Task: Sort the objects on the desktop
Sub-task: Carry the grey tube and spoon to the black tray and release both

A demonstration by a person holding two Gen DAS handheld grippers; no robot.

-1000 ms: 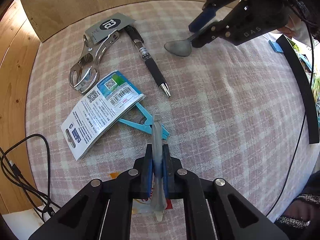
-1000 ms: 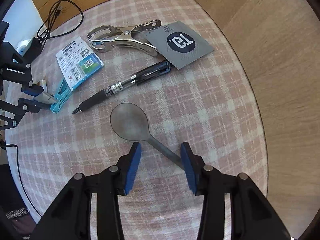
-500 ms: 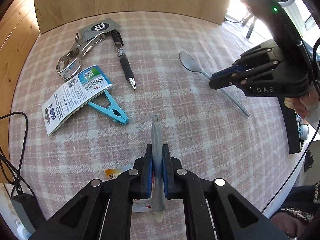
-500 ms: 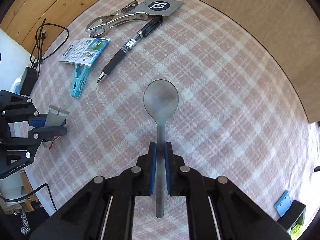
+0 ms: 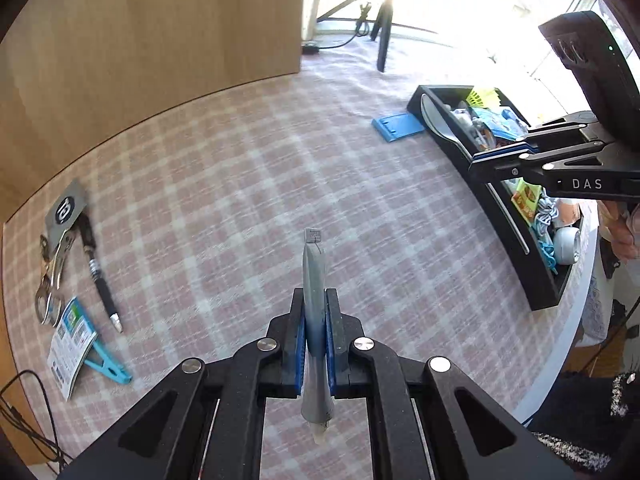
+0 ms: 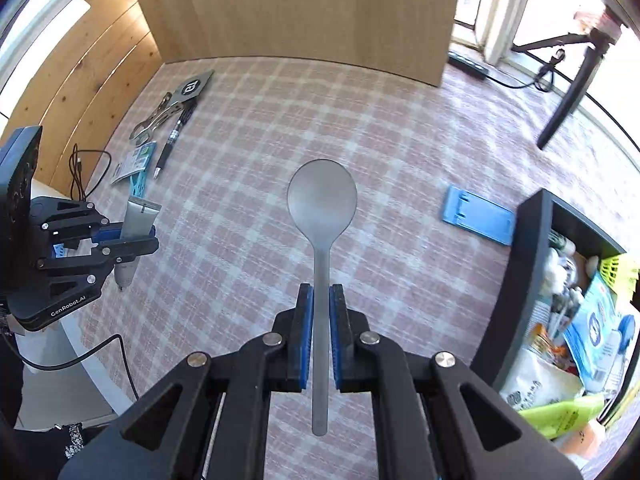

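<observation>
My left gripper [image 5: 315,316] is shut on a grey tube [image 5: 314,280], held above the checked tablecloth. My right gripper [image 6: 320,312] is shut on the handle of a grey metal spoon [image 6: 322,200], bowl pointing away. In the left wrist view the right gripper [image 5: 486,158] hangs over the near wall of a black bin [image 5: 508,224], with the spoon [image 5: 438,120] sticking out over it. The right wrist view shows the left gripper [image 6: 148,236] with the tube [image 6: 138,220] at the left, and the bin [image 6: 532,264], full of mixed items, at the right.
Left on the cloth lie a black pen [image 5: 98,276], a metal clamp [image 5: 50,276], a grey card [image 5: 66,208], a printed packet [image 5: 70,344] and a light blue clip [image 5: 106,364]. A blue stand [image 6: 478,220] lies beside the bin. Wooden panels back the table; cables trail at the left edge.
The right gripper closed on the spoon's handle, lifted it off the cloth and carried it right to the bin. The left gripper carried the tube up and right, away from the pen and packet.
</observation>
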